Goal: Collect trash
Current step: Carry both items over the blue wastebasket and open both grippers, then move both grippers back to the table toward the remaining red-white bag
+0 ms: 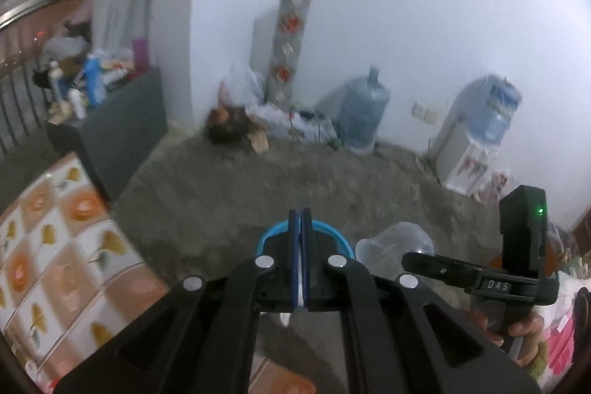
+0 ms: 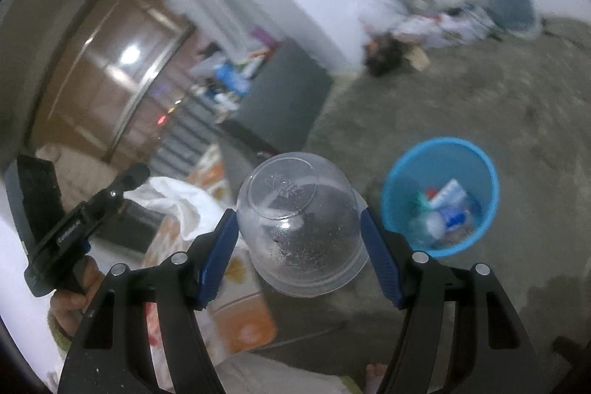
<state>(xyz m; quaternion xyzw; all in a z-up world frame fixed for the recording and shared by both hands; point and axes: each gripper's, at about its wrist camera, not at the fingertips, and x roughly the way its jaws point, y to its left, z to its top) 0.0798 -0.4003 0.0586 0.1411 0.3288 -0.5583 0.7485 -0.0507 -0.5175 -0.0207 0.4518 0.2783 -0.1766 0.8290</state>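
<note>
Right gripper (image 2: 299, 239) clamps a clear, speckled plastic cup (image 2: 299, 224) (base forward); left gripper (image 1: 300, 228) shut, empty.

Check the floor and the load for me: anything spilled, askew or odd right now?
The clear plastic cup sits tilted between the right gripper jaws, base toward the camera, with specks and residue inside. A heap of bags and scraps lies loose on the floor by the far wall. The blue bin stands upright, trash inside it.
</note>
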